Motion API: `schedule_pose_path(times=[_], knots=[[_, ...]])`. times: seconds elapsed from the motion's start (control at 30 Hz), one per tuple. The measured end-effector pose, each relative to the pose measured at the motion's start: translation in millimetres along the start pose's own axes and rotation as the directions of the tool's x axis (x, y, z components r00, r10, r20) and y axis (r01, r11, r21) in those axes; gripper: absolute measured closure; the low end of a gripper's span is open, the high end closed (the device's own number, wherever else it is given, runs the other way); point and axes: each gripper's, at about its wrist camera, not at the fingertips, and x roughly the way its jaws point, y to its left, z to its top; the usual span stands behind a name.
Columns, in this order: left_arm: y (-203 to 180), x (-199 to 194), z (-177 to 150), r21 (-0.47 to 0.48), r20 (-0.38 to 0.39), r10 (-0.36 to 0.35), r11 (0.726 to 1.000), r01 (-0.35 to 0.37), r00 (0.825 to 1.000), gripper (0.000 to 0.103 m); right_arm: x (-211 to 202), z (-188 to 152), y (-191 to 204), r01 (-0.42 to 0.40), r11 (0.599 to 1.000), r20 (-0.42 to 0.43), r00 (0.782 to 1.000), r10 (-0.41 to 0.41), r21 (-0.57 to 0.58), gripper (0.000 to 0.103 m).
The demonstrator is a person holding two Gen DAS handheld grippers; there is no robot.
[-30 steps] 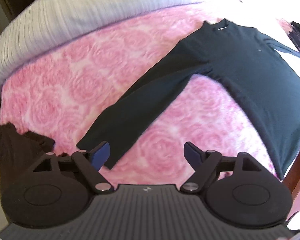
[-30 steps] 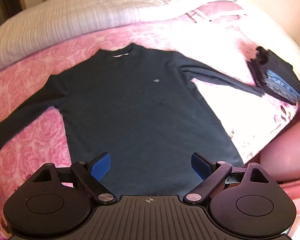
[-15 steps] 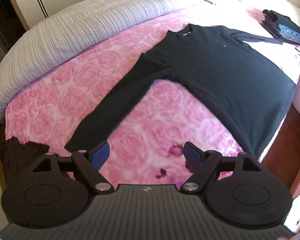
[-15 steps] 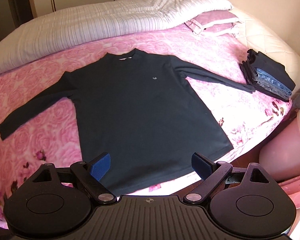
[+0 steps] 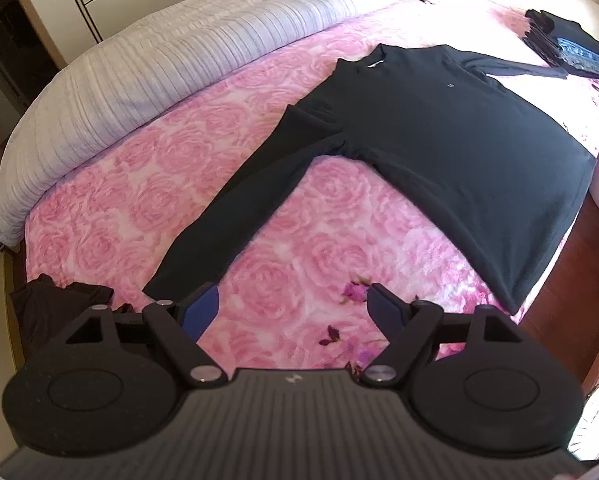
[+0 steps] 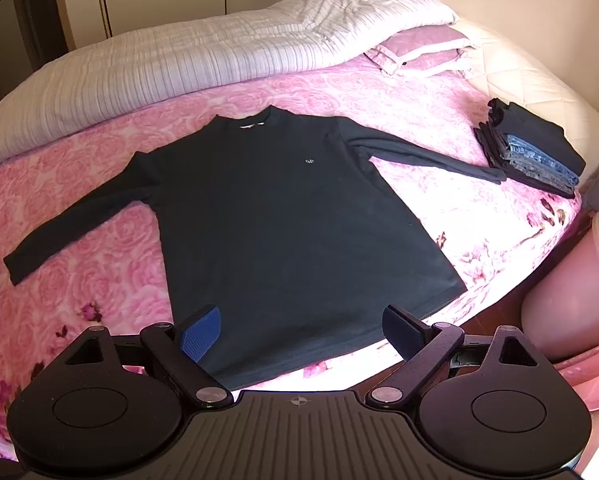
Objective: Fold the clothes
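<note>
Both tongs hovering spread, empty — left gripper (image 5: pixel 293 307), right gripper (image 6: pixel 299 330); pinching black long-sleeved cotton shirt (image 6: pixel 283 216) sleeve cuff at 9 o'clock — folding inward, flat.

The bed (image 6: pixel 99 280) with pink rose cover carries a flat black sweater (image 6: pixel 283 216), folded clothes (image 6: pixel 531 152), a striped duvet (image 6: pixel 179 68) and a pillow (image 6: pixel 423 52).

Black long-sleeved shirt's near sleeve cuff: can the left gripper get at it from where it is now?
Probably yes. The left gripper has its jaws wide and empty, and the cuff lies flat on the pink rose bedspread just beyond its left finger, with nothing over it.
</note>
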Motion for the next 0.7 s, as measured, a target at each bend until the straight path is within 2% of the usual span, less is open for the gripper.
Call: schedule_pose_path(times=[0.5, 0.7], knots=[[17.0, -12.4, -20.5, -0.027, -0.020, 0.044, 0.999, -0.044, 0.999, 0.025, 5.4, 3.8, 26.6, -0.042, 0.997, -0.007, 0.999, 0.041, -0.068, 0.012], [29.7, -13.5, -39.7, -0.014, -0.042, 0.074, 0.997, -0.075, 0.996, 0.025, 13.9, 1.2, 42.4, -0.069, 0.993, -0.030, 0.997, 0.066, -0.100, 0.012]])
